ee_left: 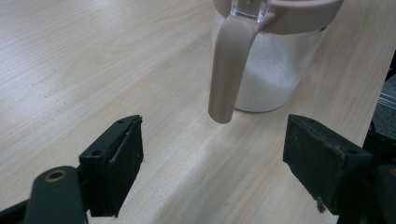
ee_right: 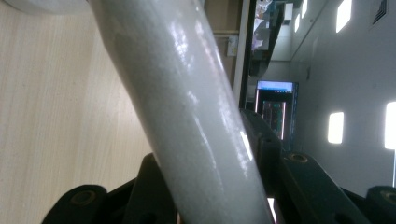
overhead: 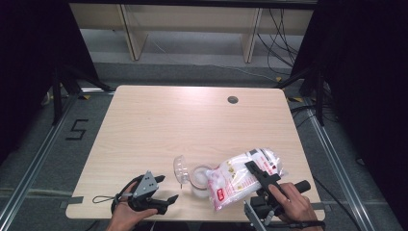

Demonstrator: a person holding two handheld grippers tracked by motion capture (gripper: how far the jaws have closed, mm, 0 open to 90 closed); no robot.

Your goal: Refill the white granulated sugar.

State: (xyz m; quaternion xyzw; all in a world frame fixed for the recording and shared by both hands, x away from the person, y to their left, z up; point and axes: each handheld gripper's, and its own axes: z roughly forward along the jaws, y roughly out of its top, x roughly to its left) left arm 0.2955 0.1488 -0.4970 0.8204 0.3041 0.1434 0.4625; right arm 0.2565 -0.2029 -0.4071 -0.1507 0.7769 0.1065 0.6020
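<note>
1. The bag (overhead: pixel 243 177) of white granules is held tilted over the open jar (overhead: pixel 200 179), near the front edge of the tabletop (overhead: pixel 192 120), with its lower end at the jar's mouth.
2. The bag is clamped between the jaws of the right gripper (overhead: pixel 254 169); in the right gripper view its smooth white film (ee_right: pixel 187 116) is seen running up between them.
3. The left gripper (overhead: pixel 168 198) is released and holds nothing; it is rested on the tabletop just beside the jar, whose beige latch arm (ee_left: pixel 229 70) hangs ahead of its spread jaws.
4. The jar's clear lid (overhead: pixel 181 168) is swung open to the left.
5. A spill is judged the main risk: the bag's mouth is wide and soft, so granules could be poured past the rim.
6. The jar is not steadied, so it could be tipped or pushed by the bag's weight.
7. The slick film could be lost from the grip if the bag sags.
</note>
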